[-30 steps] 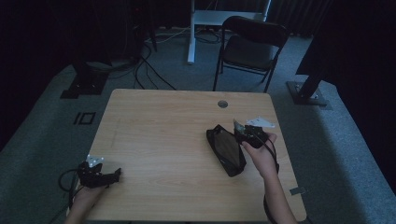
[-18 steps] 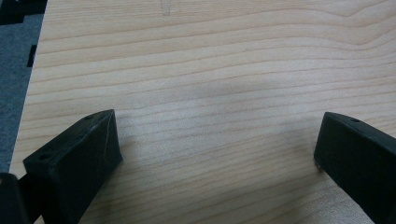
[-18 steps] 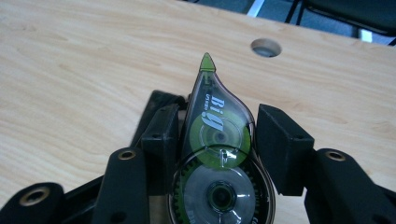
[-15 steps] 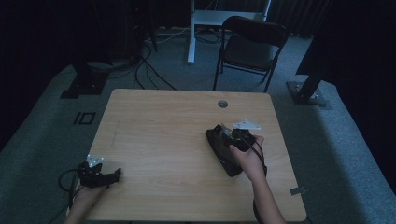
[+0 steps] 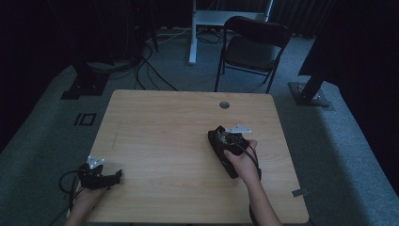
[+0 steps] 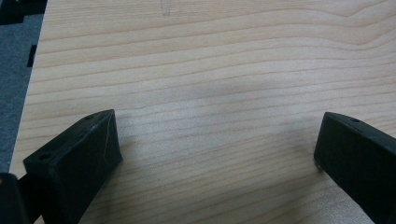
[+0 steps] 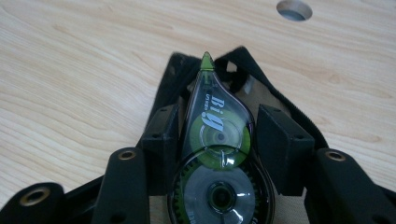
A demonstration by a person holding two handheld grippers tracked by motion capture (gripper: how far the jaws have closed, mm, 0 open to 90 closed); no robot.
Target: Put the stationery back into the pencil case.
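A dim room with a folding chair [image 5: 254, 44] at twelve o'clock backs the wooden counter [image 5: 160, 127]. At four o'clock from its middle, the right gripper [image 7: 218, 133] has its fingers clamped on a correction tape [image 7: 215, 140], nose pointing into an open black pouch [image 7: 168, 79]. The risk, I judge: the rounded shell could twist between the pads, or the nose could snag the pouch's zip edge and drag it. The left gripper [image 6: 215, 140], at seven o'clock, rests released and empty.

High view above the table [image 5: 155, 141], facing forward and down; both gripper views close over that same tabletop
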